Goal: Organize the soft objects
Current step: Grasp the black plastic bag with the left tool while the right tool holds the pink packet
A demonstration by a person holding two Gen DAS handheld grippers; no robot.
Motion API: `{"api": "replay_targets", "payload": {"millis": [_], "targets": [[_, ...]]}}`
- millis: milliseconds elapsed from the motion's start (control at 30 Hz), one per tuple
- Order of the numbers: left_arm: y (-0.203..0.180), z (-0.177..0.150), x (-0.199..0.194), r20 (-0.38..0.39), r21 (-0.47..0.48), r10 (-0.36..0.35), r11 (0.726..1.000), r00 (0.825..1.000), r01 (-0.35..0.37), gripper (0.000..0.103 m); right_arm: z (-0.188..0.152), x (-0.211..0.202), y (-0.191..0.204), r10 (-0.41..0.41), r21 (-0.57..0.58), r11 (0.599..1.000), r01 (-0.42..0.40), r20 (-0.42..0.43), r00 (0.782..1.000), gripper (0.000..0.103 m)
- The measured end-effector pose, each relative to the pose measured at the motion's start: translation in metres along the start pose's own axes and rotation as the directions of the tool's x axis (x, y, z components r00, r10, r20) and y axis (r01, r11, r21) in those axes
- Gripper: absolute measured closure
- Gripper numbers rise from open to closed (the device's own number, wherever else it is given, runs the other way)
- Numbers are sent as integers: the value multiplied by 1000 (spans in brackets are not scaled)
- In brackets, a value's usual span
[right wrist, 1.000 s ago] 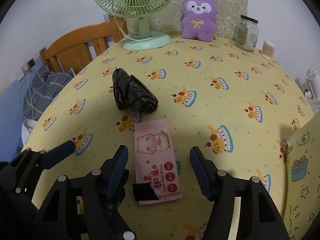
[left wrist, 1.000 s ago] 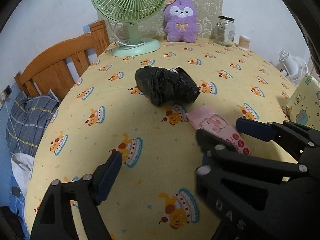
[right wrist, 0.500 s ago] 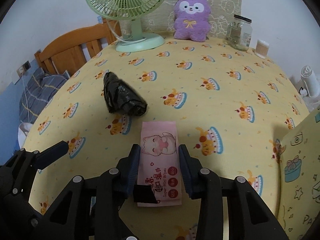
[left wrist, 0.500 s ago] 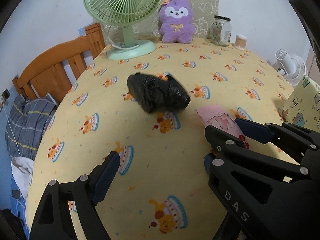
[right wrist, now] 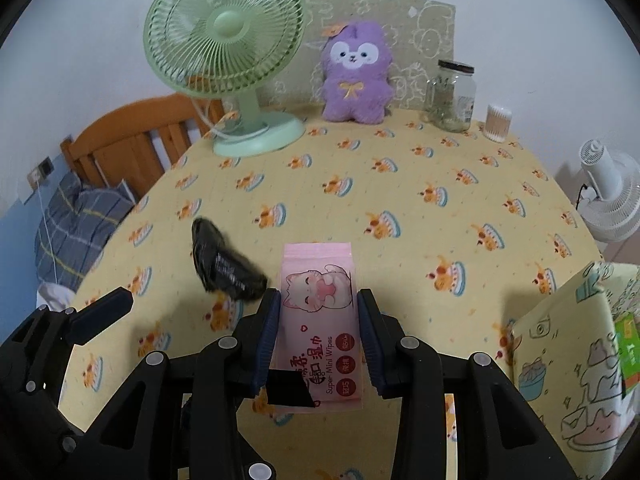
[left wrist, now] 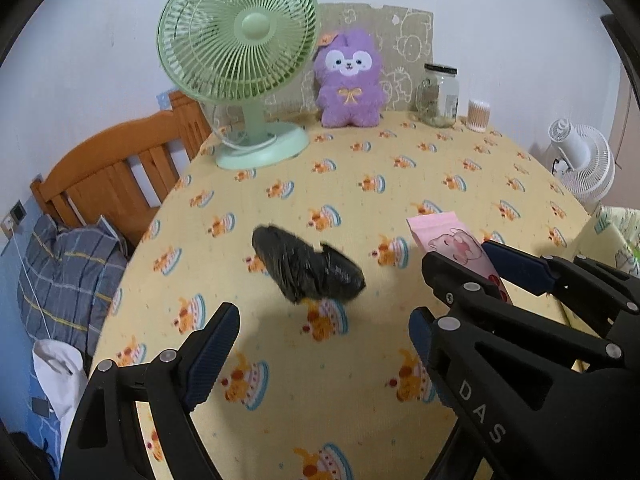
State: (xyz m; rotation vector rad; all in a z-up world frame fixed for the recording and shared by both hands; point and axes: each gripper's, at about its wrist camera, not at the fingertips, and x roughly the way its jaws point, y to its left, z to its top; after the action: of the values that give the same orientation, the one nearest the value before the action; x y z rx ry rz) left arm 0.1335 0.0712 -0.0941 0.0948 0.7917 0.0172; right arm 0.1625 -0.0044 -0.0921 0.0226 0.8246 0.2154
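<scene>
My right gripper is shut on a pink pack of wet wipes and holds it lifted above the yellow tablecloth. The pack also shows in the left wrist view, held by the right gripper. A crumpled black plastic bag lies on the cloth; it also shows in the right wrist view, left of the pack. My left gripper is open and empty, just short of the bag. A purple plush toy sits at the back.
A green desk fan, a glass jar and a cotton swab tub stand along the table's far edge. A patterned box stands at the right front. A wooden bed frame lies to the left, a white fan to the right.
My right gripper closed on the pink wipes pack and lifted it off the cloth. My left gripper stayed open while both views pulled back and rose.
</scene>
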Motion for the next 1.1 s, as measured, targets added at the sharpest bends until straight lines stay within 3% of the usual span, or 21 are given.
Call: {"api": "replay_targets", "payload": {"millis": [367, 533, 1000, 1100], "targets": [[2, 28, 3, 56, 15, 11, 1000, 998, -11, 12, 27, -3, -4, -22, 47, 999, 19, 63, 998, 62], [5, 33, 19, 22, 12, -21, 1000, 1000, 21, 11, 32, 9, -6, -33, 55, 998, 30, 49, 998, 62], [10, 31, 61, -28, -33, -2, 999, 1000, 1, 12, 35, 50, -8, -41, 49, 998, 41, 1, 999, 61], [12, 29, 70, -40, -48, 13, 999, 999, -15, 17, 33, 58, -8, -42, 47, 998, 42, -11, 999, 61]]}}
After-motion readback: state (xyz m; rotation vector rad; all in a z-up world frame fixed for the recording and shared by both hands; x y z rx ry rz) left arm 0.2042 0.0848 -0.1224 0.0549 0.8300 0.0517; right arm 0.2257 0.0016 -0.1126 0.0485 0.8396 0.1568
